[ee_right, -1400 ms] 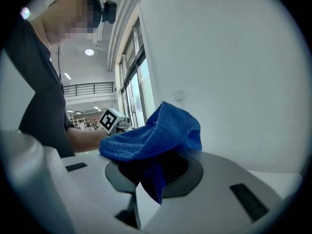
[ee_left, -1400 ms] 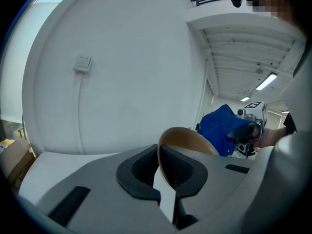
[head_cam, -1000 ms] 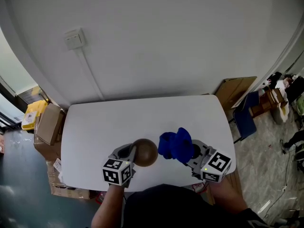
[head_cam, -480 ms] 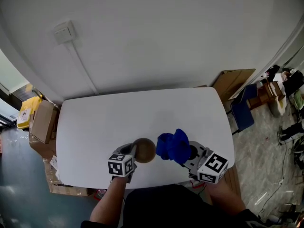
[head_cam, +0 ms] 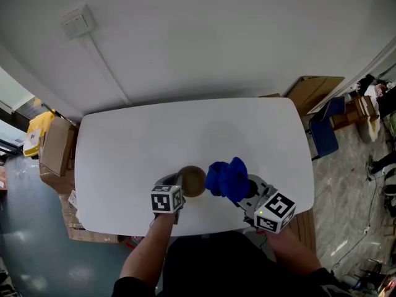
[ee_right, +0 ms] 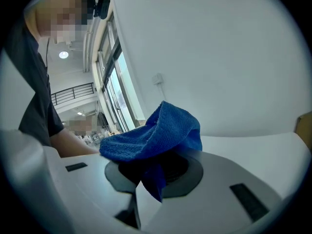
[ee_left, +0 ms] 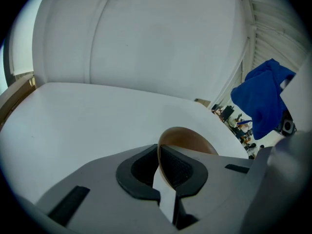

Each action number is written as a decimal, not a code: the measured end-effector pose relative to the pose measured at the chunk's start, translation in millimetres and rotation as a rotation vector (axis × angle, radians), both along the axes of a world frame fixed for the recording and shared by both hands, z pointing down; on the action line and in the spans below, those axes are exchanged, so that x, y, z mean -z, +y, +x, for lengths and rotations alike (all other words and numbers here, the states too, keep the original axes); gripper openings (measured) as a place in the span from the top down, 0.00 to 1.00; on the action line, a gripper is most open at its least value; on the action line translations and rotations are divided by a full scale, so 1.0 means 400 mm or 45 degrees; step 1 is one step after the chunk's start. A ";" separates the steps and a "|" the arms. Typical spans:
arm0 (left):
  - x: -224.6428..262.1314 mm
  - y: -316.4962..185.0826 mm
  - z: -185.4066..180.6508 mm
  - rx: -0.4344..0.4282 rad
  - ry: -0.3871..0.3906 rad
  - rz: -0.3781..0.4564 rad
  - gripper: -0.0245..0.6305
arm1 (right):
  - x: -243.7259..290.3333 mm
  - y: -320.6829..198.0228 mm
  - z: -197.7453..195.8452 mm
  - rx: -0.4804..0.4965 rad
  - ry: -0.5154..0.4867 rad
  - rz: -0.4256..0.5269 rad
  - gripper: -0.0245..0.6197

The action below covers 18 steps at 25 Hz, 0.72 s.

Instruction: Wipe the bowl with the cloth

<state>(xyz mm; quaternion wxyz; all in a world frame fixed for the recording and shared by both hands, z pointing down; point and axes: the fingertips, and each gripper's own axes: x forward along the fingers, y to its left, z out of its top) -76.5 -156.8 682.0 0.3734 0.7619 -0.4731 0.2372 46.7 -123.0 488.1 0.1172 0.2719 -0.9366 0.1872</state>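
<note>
Low in the middle of the head view, the left gripper (ee_left: pixel 159 152) has its jaws almost together, pinching the thin rim of the brown bowl (head_cam: pixel 193 181) over the near part of the white table (head_cam: pixel 185 129). Just to the right, the right gripper (ee_right: pixel 151 172) is clamped narrowly on a bunched blue cloth (head_cam: pixel 228 178). The cloth sits right beside the bowl, though I cannot tell whether they touch.
</note>
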 end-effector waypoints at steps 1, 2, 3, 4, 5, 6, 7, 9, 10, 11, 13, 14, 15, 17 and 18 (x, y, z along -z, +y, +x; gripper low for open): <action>-0.010 0.000 -0.001 0.001 0.006 -0.016 0.93 | -0.009 -0.005 -0.005 -0.003 -0.002 -0.015 0.87; -0.022 0.000 -0.002 0.002 0.014 -0.034 0.93 | -0.016 -0.010 -0.010 -0.003 -0.003 -0.026 0.87; -0.034 -0.002 -0.002 0.003 0.024 -0.051 0.93 | -0.021 -0.016 -0.016 -0.002 -0.004 -0.033 0.87; -0.045 -0.005 -0.002 0.006 0.035 -0.066 0.93 | -0.023 -0.021 -0.021 -0.001 -0.002 -0.035 0.87; -0.053 -0.008 -0.002 0.011 0.044 -0.075 0.93 | -0.024 -0.026 -0.025 0.000 0.000 -0.035 0.87; -0.059 -0.010 -0.002 0.016 0.048 -0.080 0.93 | -0.023 -0.030 -0.028 0.000 0.001 -0.033 0.87; -0.064 -0.011 -0.001 0.016 0.046 -0.080 0.93 | -0.022 -0.032 -0.030 0.000 0.003 -0.030 0.87; -0.073 -0.009 0.003 0.003 0.036 -0.075 0.93 | -0.018 -0.033 -0.031 0.000 0.007 -0.025 0.87; -0.078 -0.007 0.006 -0.004 0.035 -0.077 0.93 | -0.017 -0.033 -0.030 -0.001 0.011 -0.023 0.87; -0.083 -0.007 0.007 -0.008 0.038 -0.080 0.93 | -0.016 -0.034 -0.030 -0.002 0.015 -0.021 0.87; -0.087 -0.010 0.009 -0.012 0.046 -0.080 0.93 | -0.013 -0.035 -0.028 -0.005 0.021 -0.019 0.87; -0.088 -0.011 0.009 -0.015 0.047 -0.076 0.93 | -0.012 -0.036 -0.027 -0.007 0.023 -0.019 0.87; -0.088 -0.011 0.009 -0.022 0.044 -0.071 0.93 | -0.011 -0.036 -0.026 -0.010 0.025 -0.020 0.87; -0.089 -0.013 0.009 -0.037 0.032 -0.060 0.93 | -0.010 -0.036 -0.023 -0.016 0.027 -0.023 0.87; -0.089 -0.014 0.008 -0.042 0.023 -0.053 0.93 | -0.009 -0.037 -0.022 -0.018 0.027 -0.024 0.87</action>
